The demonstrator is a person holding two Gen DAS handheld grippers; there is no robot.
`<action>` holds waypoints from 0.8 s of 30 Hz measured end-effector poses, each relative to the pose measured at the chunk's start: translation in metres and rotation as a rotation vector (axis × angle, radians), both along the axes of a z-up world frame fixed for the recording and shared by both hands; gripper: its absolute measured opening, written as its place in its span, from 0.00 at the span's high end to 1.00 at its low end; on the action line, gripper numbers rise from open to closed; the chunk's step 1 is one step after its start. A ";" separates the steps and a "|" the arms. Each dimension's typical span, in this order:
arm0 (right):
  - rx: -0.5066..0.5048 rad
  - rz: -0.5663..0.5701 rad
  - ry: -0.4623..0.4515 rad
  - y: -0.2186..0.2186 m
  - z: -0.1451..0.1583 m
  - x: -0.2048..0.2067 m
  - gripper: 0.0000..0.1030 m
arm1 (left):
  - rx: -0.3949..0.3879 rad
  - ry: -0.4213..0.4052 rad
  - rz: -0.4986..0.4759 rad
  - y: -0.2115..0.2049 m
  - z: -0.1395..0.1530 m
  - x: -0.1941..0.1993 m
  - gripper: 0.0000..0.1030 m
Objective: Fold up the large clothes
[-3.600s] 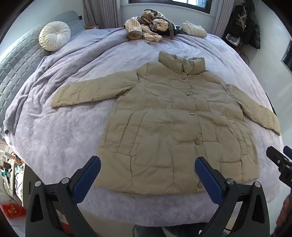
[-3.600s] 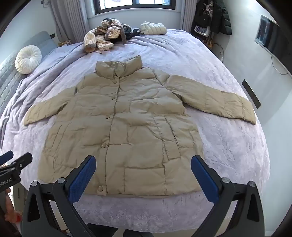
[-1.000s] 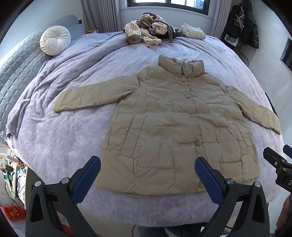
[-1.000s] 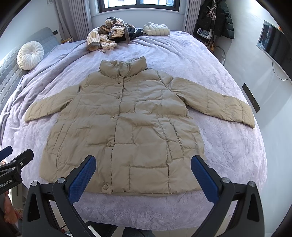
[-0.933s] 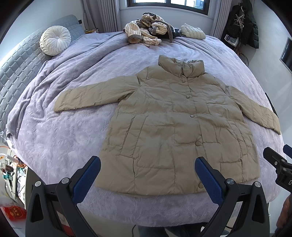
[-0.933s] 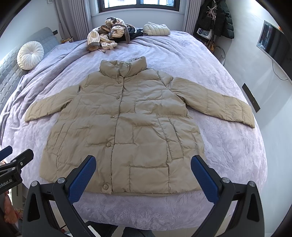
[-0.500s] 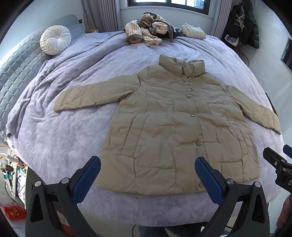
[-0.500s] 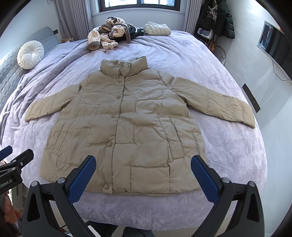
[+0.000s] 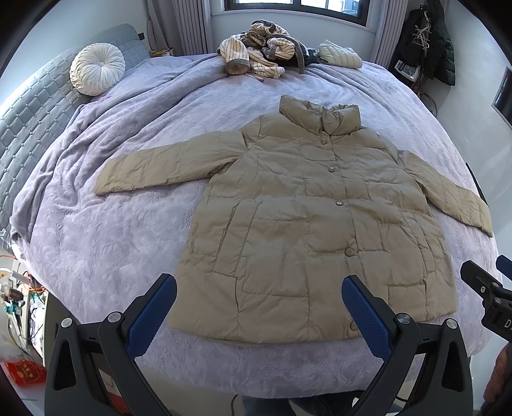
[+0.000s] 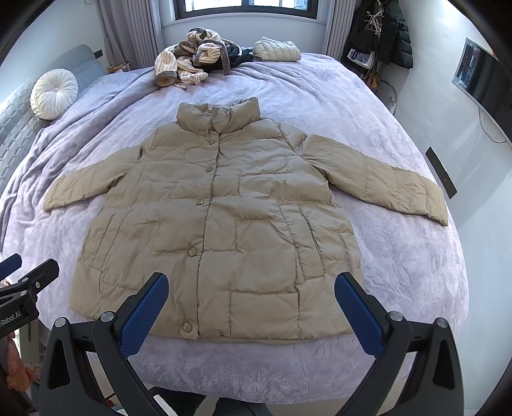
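A beige quilted puffer jacket (image 9: 307, 217) lies flat and buttoned on the bed, collar away from me, both sleeves spread out; it also shows in the right wrist view (image 10: 230, 208). My left gripper (image 9: 259, 307) is open and empty, held above the jacket's near hem toward its left half. My right gripper (image 10: 251, 304) is open and empty above the hem toward its right half. Each gripper shows at the edge of the other's view: the right one (image 9: 489, 294) and the left one (image 10: 22, 288).
The lilac blanket covers the bed (image 9: 105, 243). A pile of striped clothes (image 9: 259, 54) and a folded pale jacket (image 9: 339, 57) lie at the far end. A round white cushion (image 9: 96, 68) leans on the grey headboard at left. Dark coats (image 10: 384, 28) hang at the right wall.
Both grippers have drifted very slightly; the jacket sits a touch lower in both views. Nothing was grasped or moved.
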State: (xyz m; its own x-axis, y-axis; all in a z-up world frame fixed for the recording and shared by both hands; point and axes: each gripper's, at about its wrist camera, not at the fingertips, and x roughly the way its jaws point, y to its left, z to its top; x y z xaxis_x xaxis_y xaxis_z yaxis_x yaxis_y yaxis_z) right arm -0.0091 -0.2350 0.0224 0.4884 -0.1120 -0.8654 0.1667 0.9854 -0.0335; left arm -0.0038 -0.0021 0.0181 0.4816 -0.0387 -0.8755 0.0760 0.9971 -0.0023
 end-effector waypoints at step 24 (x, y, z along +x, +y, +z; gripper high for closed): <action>-0.001 0.002 0.004 0.001 -0.001 0.002 0.00 | -0.002 0.004 0.002 0.000 0.000 0.000 0.00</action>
